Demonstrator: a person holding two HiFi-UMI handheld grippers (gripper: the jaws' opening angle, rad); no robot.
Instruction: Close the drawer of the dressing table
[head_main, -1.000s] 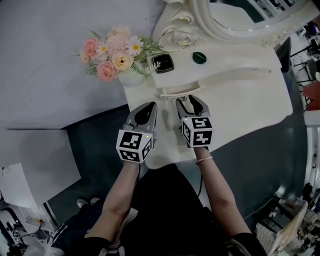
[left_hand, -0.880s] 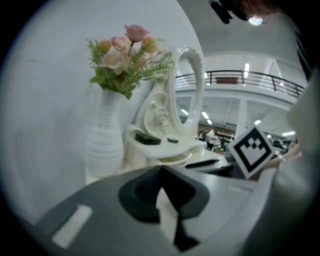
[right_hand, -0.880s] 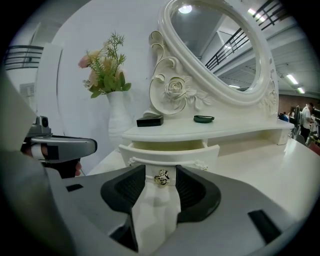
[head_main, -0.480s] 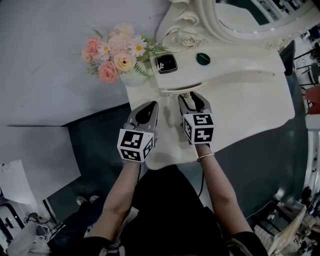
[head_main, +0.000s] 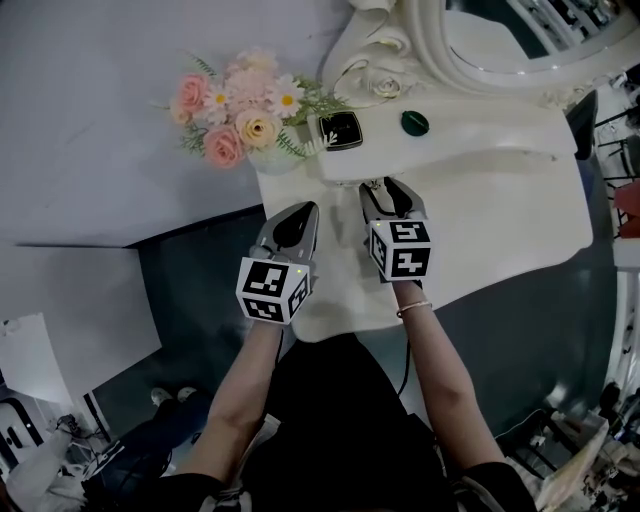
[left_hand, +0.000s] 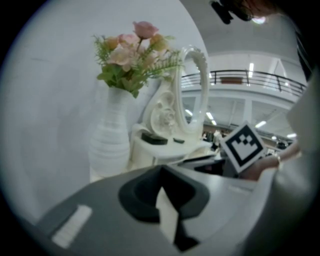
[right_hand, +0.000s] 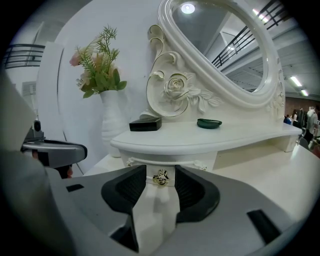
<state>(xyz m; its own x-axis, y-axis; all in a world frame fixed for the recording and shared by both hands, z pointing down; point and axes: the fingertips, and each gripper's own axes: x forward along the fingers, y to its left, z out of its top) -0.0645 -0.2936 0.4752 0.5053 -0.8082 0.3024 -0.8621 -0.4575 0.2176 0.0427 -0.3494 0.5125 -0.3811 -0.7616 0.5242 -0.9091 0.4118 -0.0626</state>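
Observation:
The white dressing table (head_main: 500, 190) has a small drawer (head_main: 352, 180) under its raised shelf, with its front almost flush with the shelf's edge. In the right gripper view the drawer front (right_hand: 200, 166) carries a gold knob (right_hand: 160, 177). My right gripper (head_main: 386, 190) (right_hand: 161, 171) is at the drawer front, open, and the knob sits between its jaws without the pads pressing on it. Left of it, over the table's left corner, my left gripper (head_main: 303, 210) (left_hand: 160, 172) hangs shut and holds nothing.
On the shelf stand a white vase of pink flowers (head_main: 240, 105), a black box (head_main: 340, 128) and a green dish (head_main: 414, 122). An oval mirror (head_main: 500, 40) rises behind. A grey wall panel (head_main: 100, 120) lies to the left, and dark floor (head_main: 190, 290) is below it.
The drawer has slid in from sticking out to nearly flush. My right gripper moved with it toward the shelf. The left gripper stayed where it was.

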